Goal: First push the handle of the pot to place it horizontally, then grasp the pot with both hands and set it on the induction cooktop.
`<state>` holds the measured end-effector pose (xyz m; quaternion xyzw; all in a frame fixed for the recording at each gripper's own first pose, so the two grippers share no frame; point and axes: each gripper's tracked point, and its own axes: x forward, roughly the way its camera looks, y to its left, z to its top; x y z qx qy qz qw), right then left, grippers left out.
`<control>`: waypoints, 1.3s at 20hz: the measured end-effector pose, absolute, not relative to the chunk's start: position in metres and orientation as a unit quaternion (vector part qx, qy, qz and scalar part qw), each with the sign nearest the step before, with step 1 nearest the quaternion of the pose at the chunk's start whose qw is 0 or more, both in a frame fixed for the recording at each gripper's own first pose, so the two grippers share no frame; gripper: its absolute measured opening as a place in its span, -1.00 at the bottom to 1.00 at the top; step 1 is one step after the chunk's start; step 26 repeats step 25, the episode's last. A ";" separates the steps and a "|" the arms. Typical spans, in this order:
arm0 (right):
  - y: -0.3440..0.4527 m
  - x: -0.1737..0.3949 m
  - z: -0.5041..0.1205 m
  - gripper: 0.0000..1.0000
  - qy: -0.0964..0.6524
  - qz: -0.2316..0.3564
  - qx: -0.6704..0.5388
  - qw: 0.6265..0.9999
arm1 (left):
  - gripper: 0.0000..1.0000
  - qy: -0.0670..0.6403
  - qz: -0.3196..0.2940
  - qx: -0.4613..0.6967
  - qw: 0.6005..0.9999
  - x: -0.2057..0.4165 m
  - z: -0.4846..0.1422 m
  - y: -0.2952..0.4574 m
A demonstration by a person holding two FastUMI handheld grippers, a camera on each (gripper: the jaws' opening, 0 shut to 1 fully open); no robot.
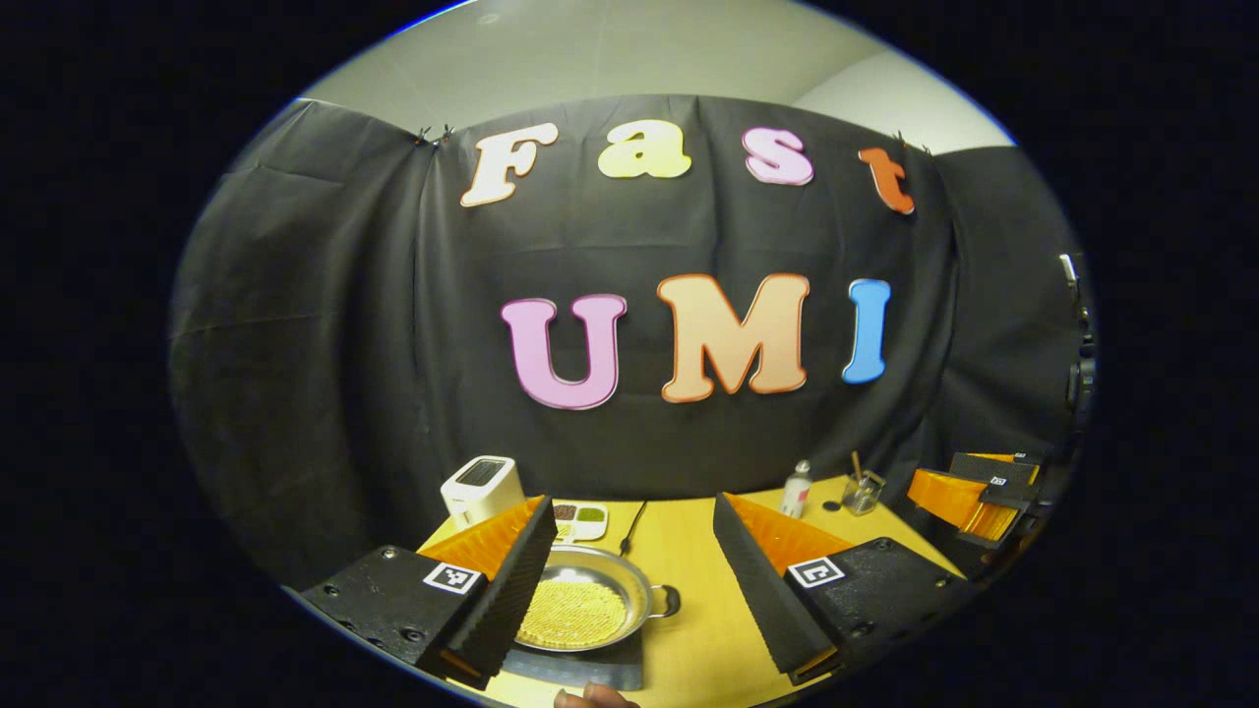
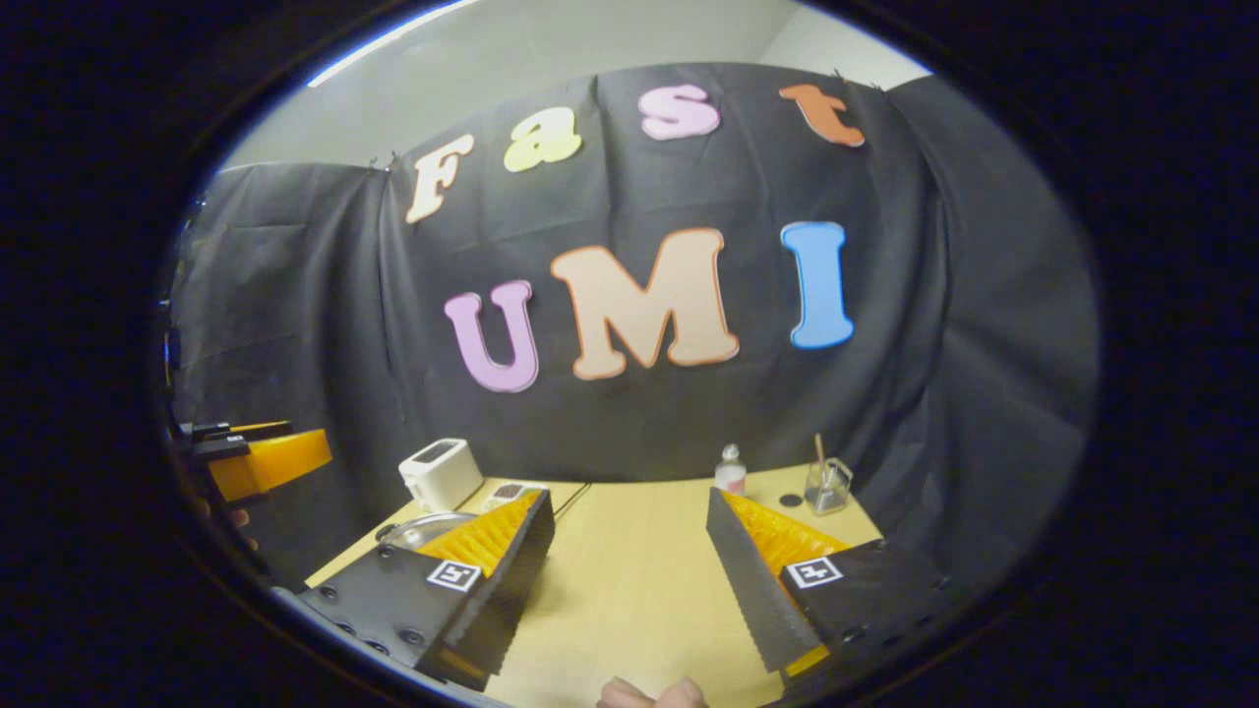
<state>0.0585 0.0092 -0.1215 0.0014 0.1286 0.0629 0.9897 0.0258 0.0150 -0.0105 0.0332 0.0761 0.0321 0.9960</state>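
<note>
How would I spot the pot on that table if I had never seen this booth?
Start at the yellow wooden table in front of the black cloth wall. Near its left end, in front of the white toaster, a dark flat cooktop lies with the pot on it. It is the only shiny round metal dish there, shallow, with a small loop handle on its right side.

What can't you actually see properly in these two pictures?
- Pot: left gripper view, its left side sits behind that gripper's finger.
- Pot: right gripper view, mostly behind a finger.
- Jar contents: too small.
- Cooktop: cut by the edge.
</note>
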 end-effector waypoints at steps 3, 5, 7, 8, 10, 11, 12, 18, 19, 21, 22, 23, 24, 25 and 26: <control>0.007 0.046 -0.078 0.86 0.087 0.048 -0.011 0.995 | 0.94 0.036 0.010 0.041 0.998 0.019 0.024 0.004; 0.011 0.035 -0.056 0.84 0.070 0.037 -0.010 0.997 | 1.00 0.019 0.003 0.042 0.999 0.010 0.037 0.003; 0.018 0.021 -0.043 0.92 0.057 0.041 -0.028 0.997 | 1.00 0.009 -0.003 0.033 0.999 -0.001 0.044 0.004; 0.019 0.015 -0.038 0.86 0.049 0.039 -0.043 0.997 | 1.00 0.010 -0.006 0.031 0.999 -0.007 0.043 0.005; 0.026 0.002 -0.033 0.86 0.044 0.031 -0.044 0.998 | 0.94 0.014 -0.009 0.036 0.999 -0.021 0.037 0.013; 0.030 -0.006 -0.033 0.87 0.044 0.030 -0.036 0.998 | 0.94 0.011 -0.013 0.037 0.999 -0.024 0.035 0.016; 0.029 -0.013 -0.032 0.87 0.040 0.027 -0.033 0.998 | 0.94 0.010 -0.015 0.036 0.999 -0.029 0.032 0.018; 0.038 -0.029 -0.021 0.89 0.031 0.023 -0.050 0.998 | 0.92 0.024 -0.007 0.013 1.000 -0.051 0.021 0.038; 0.041 -0.030 -0.020 0.89 0.028 0.024 -0.049 0.998 | 0.92 0.027 -0.008 0.016 0.999 -0.053 0.020 0.040; 0.047 -0.041 -0.020 0.89 0.031 0.029 -0.047 0.998 | 0.90 0.032 -0.008 0.014 0.999 -0.057 0.016 0.041; 0.050 -0.044 -0.020 0.89 0.030 0.031 -0.047 0.998 | 0.93 0.031 -0.010 0.010 0.999 -0.059 0.017 0.041; 0.051 -0.046 -0.018 0.89 0.027 0.030 -0.050 0.998 | 0.93 0.030 -0.012 0.008 0.999 -0.059 0.018 0.039; 0.052 -0.047 -0.019 0.89 0.028 0.031 -0.053 0.998 | 0.90 0.031 -0.014 0.008 0.999 -0.059 0.017 0.037; 0.054 -0.047 -0.020 0.89 0.030 0.032 -0.054 0.998 | 0.90 0.029 -0.015 0.012 0.999 -0.059 0.019 0.037; 0.054 -0.047 -0.020 0.89 0.030 0.032 -0.054 0.998 | 0.90 0.029 -0.015 0.012 0.999 -0.059 0.019 0.037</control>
